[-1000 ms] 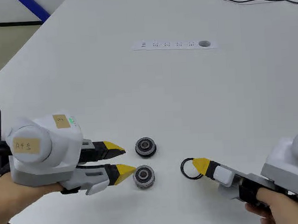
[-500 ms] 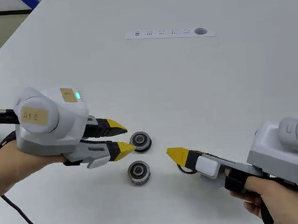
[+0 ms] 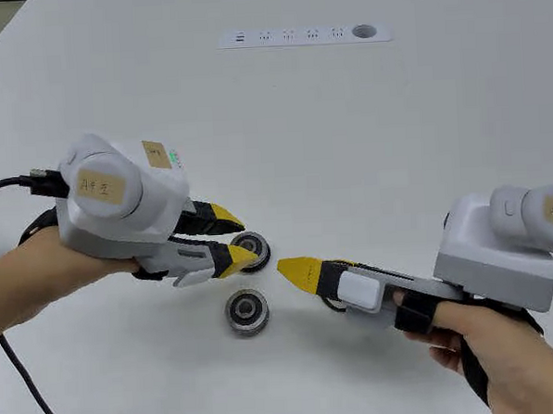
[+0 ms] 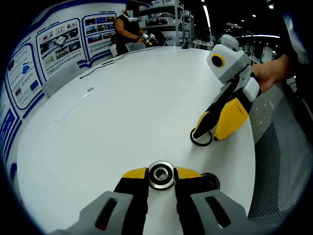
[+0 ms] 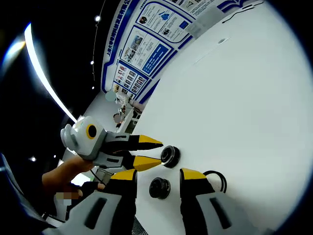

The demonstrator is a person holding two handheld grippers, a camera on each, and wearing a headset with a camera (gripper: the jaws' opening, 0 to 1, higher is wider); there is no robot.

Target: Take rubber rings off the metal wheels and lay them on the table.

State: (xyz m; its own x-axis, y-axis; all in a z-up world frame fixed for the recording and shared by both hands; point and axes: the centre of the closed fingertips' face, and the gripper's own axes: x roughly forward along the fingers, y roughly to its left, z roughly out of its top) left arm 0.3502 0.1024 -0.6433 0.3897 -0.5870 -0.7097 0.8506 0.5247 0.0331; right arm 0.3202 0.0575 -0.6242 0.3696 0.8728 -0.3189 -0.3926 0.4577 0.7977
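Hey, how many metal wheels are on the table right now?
2. One wheel lies between the jaws of the left gripper; the other wheel lies nearer the person.

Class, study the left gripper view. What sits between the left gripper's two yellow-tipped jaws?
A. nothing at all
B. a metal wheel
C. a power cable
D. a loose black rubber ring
B: a metal wheel sits between the tips of the left gripper, while the loose rubber ring lies farther off on the table.
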